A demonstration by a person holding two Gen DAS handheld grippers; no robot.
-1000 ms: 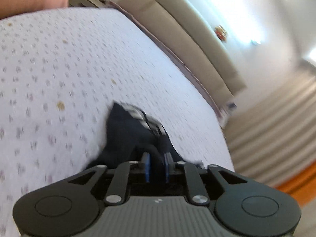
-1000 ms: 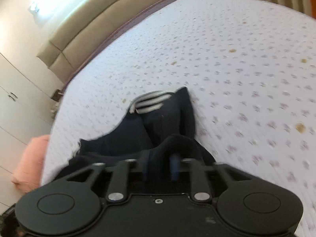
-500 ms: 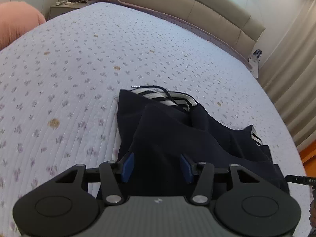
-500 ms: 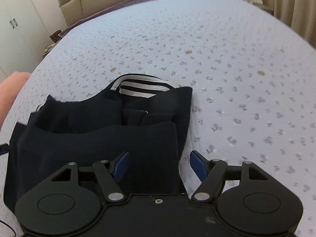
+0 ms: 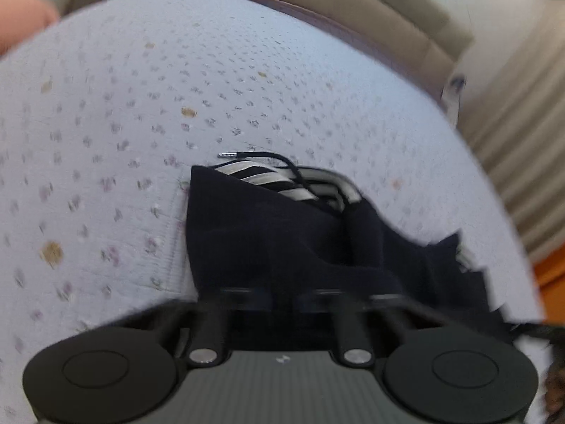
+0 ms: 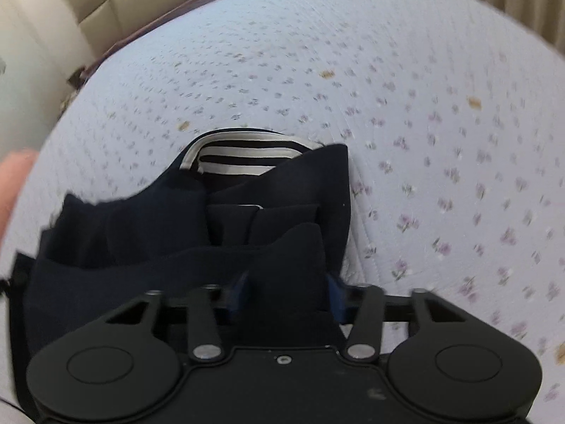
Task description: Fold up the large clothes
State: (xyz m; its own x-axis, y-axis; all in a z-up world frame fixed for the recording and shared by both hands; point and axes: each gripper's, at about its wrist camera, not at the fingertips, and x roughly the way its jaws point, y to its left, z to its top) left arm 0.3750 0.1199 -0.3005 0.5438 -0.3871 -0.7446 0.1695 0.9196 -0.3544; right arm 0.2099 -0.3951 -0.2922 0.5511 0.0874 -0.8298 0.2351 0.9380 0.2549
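A dark navy garment [image 5: 282, 233] with a black-and-white striped lining [image 5: 261, 178] and a black drawstring lies folded on the bed. It also shows in the right wrist view [image 6: 183, 233], striped collar [image 6: 236, 157] at the far end. My left gripper [image 5: 284, 298] is open at the garment's near edge, its fingertips blurred and dark. My right gripper [image 6: 286, 291] is open, its blue pads on either side of a raised fold of the navy cloth at the near right corner.
The bed [image 5: 106, 134] has a pale quilted cover with small flowers. A beige padded headboard [image 5: 388, 3] runs along the far side. Curtains [image 5: 515, 148] hang at the right. A pink shape [image 6: 10, 183] sits at the left edge.
Both grippers let go of the cloth and opened about half a second ago. Since then both have dropped lower and closer to the garment's near edge; the views are motion-blurred.
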